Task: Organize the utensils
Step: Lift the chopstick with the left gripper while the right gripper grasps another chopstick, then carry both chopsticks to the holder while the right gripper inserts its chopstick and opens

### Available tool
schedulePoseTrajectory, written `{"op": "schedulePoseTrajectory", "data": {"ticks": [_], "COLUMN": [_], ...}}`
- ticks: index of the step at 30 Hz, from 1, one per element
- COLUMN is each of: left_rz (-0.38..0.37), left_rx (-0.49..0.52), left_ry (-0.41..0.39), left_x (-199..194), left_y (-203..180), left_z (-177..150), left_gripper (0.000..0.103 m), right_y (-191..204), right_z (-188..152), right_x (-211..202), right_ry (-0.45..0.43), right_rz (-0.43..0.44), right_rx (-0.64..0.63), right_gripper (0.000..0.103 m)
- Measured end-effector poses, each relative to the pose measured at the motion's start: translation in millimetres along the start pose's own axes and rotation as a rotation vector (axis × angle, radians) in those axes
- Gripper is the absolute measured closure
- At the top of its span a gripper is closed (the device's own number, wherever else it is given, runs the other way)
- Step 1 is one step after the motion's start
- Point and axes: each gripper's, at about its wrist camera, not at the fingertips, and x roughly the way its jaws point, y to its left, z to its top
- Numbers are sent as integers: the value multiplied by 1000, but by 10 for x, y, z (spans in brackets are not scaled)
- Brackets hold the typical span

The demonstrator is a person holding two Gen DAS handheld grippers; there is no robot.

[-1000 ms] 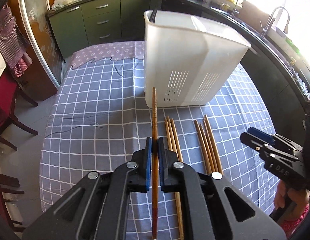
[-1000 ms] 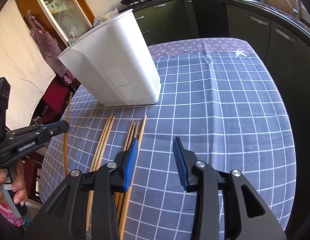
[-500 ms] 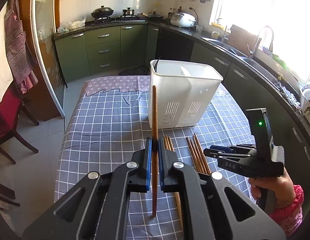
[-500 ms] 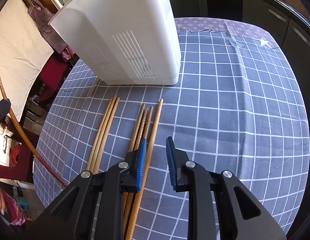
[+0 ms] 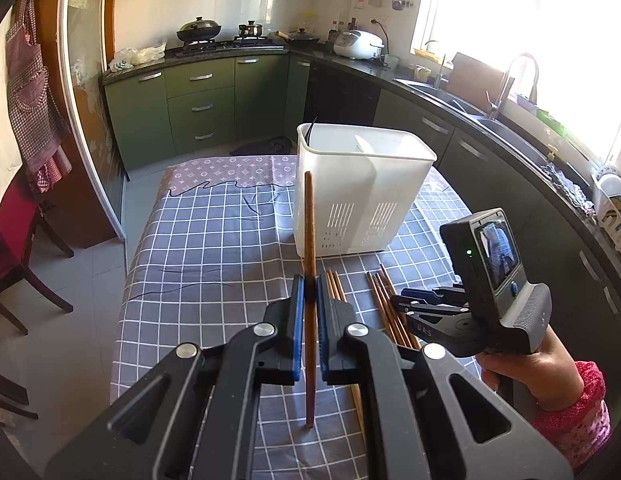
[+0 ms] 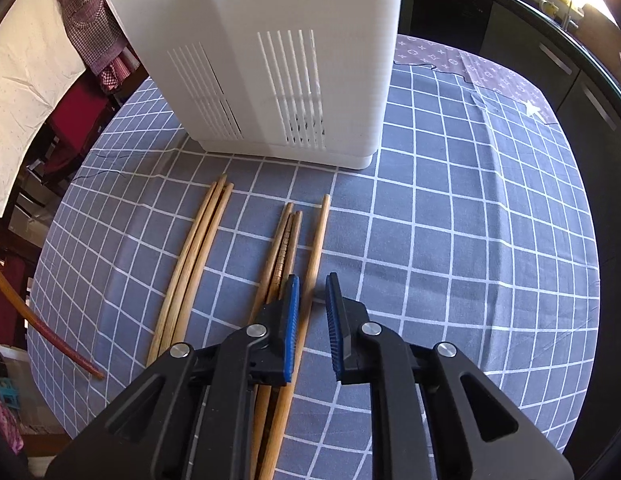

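1. A dark chopstick is held clamped in the left gripper, lifted clear of the bench; it is judged bound for the white holder near the far edge.
2. The right gripper is narrowing around a pale chopstick, rightmost of those lying before the holder; firm closure is called for next.
3. A checked cloth covers the bench; green kitchen cabinets stand behind.
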Motion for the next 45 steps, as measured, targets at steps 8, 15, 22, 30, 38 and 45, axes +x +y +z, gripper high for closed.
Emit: {"op": "schedulePoseTrajectory", "data": {"ticks": [8,15,22,30,38,45], "left_rz": [-5,-2,-4,-1,-1,-2], "left_rx": [-2,0,9,26,40,45], "left_ry": [9,1,-7,-17,-33,-37], "left_x": [15,-33,-90,-165,-240,-228], "left_y": [31,38,17,-14,-58,-89], "left_z": [-7,-1,-26,-68,-53,-16], "left_gripper": [97,97,97,97,97,97], "right_y": [27,-105,-277,-289,-340,-320], "right_z": [33,-8,-348,-797,-933,-842], "right_x": [-72,-809,-1642,-1999,-2107,-2070], "right_ry": [-53,-233,-462,-564,-576,-570], "right_rz": [13,79,104,75,97,108], "right_rx": [13,43,56,51,56,45], "right_gripper": [96,96,96,96,96,96]}}
